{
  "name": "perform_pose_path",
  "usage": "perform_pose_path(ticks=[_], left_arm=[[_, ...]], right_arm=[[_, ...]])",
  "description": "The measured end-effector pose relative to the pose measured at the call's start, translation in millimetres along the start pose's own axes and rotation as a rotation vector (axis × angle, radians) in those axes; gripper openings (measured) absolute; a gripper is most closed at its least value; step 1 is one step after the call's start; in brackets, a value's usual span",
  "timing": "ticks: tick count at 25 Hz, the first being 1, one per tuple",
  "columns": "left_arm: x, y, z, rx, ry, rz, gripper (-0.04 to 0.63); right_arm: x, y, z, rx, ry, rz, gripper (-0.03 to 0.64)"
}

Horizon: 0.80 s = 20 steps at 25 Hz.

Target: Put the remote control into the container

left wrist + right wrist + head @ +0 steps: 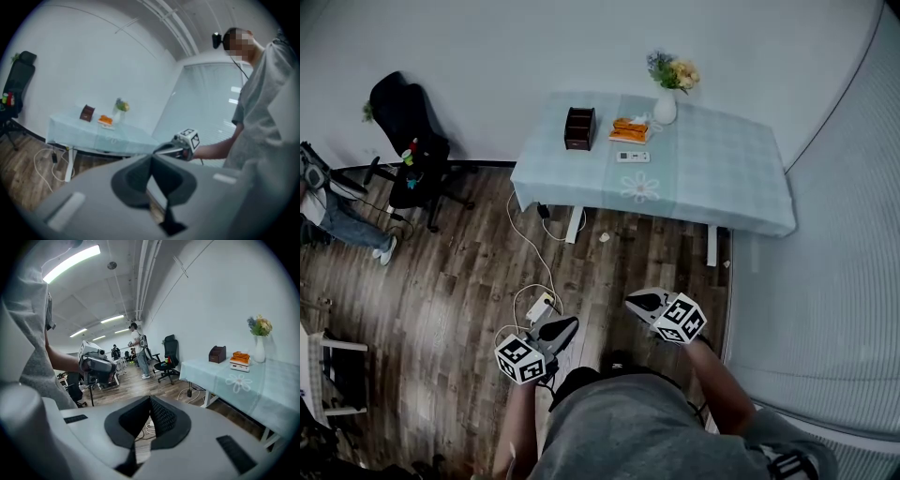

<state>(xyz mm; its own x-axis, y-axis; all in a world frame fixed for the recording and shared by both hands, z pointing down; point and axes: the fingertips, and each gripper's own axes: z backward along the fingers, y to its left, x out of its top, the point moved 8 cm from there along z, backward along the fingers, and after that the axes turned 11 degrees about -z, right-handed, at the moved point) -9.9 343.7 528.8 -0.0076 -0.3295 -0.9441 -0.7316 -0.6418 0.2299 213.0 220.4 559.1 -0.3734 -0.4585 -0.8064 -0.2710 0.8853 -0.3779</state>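
you're standing well back from the table [722,187], which is at 12 o'clock, so the step in hand is the walk up. the remote control [632,157] lies flat on the cloth, long side across your view. it is at 4 o'clock from the brown container [579,127] and just at 6 o'clock from the orange pack [630,129].

your left gripper [571,324] and right gripper [634,302] are both clenched on nothing, with the jaws pressed together. the right one looks the better choice. spread its jaws before you reach, not over the remote.

come down from 6 o'clock and pinch across the narrow width, near the middle so it shouldn't tip. stay shy of the pack and of the vase [665,108] at 1 o'clock. then carry it toward 10 o'clock and lower it into the container end first. mind the cables [528,246] on the floor as you step in.
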Motion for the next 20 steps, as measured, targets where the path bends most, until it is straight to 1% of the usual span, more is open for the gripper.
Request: perform_pose_path(ticks=[3, 7, 10, 12, 15, 20], left_arm=[[2.7, 1.2, -4.1, 0.004, -0.002, -0.005, 0.000], [4.2, 2.8, -0.8, 0.014, -0.027, 0.020, 0.000], [6.7, 4.1, 0.6, 0.016, 0.000, 0.003, 0.000], [8.9, 6.3, 2.0, 0.015, 0.001, 0.008, 0.000], [9.6, 11.1, 1.2, 0.002, -0.006, 0.024, 0.000], [12.7, 21.3, -10.5, -0.032, 0.001, 0.021, 0.000]], right_arm=[[0.9, -6.4, 1.7, 0.001, 0.007, 0.008, 0.017], [1.4, -7.2, 3.7, 0.003, 0.008, 0.016, 0.017], [1.1, -7.6, 5.1, 0.006, 0.022, 0.019, 0.017], [1.1, -9.0, 6.2, 0.005, 0.034, 0.022, 0.017], [1.5, -11.6, 8.2, 0.002, 0.036, 0.020, 0.017], [5.6, -17.7, 8.7, -0.013, 0.043, 0.010, 0.017]])
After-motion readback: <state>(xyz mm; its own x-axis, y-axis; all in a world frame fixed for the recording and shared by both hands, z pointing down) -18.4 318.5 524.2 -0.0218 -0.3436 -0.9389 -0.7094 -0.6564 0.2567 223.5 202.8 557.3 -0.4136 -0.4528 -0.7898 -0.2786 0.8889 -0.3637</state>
